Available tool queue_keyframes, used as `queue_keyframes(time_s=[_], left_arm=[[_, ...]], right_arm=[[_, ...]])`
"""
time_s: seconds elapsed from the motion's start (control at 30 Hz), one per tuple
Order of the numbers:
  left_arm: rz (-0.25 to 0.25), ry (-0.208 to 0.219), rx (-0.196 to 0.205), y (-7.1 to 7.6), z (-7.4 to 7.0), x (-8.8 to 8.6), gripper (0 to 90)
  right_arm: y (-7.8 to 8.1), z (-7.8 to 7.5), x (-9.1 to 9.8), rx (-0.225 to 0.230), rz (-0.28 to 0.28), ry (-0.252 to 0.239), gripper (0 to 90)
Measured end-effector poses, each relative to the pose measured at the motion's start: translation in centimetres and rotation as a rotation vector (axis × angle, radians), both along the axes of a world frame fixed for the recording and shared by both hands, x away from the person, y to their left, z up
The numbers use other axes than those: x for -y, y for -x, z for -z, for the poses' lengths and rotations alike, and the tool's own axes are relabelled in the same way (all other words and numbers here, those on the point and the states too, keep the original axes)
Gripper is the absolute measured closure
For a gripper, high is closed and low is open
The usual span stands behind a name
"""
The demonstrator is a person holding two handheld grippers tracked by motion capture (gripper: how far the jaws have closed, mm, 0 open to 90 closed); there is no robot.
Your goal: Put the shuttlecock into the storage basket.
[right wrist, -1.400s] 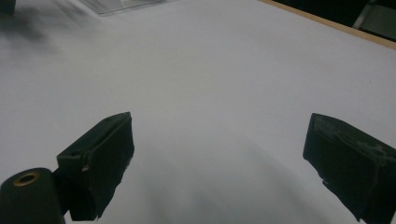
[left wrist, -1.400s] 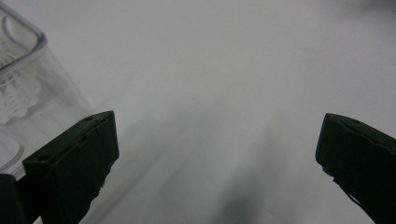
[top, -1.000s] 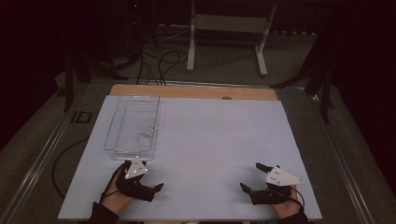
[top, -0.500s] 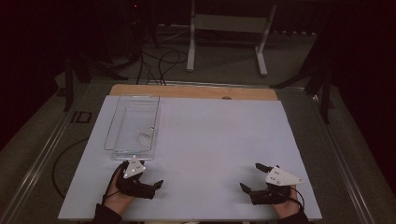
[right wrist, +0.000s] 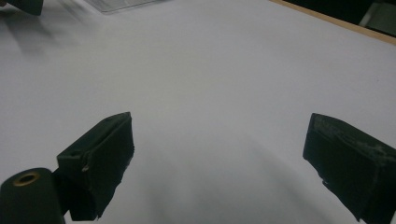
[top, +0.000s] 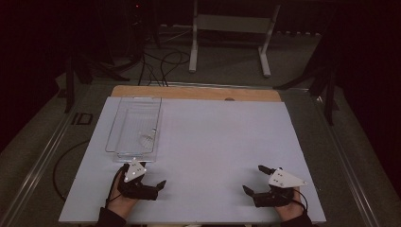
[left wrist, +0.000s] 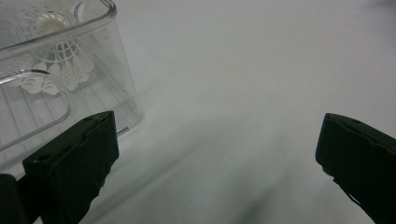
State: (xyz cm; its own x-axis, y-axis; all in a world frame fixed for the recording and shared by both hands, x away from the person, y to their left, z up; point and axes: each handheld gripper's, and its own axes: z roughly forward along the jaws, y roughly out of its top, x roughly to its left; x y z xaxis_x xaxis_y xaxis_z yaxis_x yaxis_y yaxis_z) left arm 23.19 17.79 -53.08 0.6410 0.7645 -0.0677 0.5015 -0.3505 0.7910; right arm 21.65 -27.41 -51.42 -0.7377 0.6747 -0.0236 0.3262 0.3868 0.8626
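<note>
a clear plastic tray [top: 135, 125] sits on the left part of the white table [top: 222, 142], with a white shuttlecock [left wrist: 63, 51] lying inside near its front end. the left gripper [top: 146, 182] rests just in front of the tray's near edge, jaws spread wide and holding nothing. the right gripper [top: 255, 179] lies well apart at the table's near right, jaws also wide and empty.

Overhead forward view, two low close-ups
</note>
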Motion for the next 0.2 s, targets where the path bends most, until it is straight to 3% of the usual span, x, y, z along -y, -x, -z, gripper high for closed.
queue_keyframes(time_s=[0.2], left_arm=[[-0.002,0.008,0.013,0.13,0.05,0.12,0.1]], right_arm=[[-0.10,0.08,-0.08,-0.004,-0.005,-0.002,8.6]])
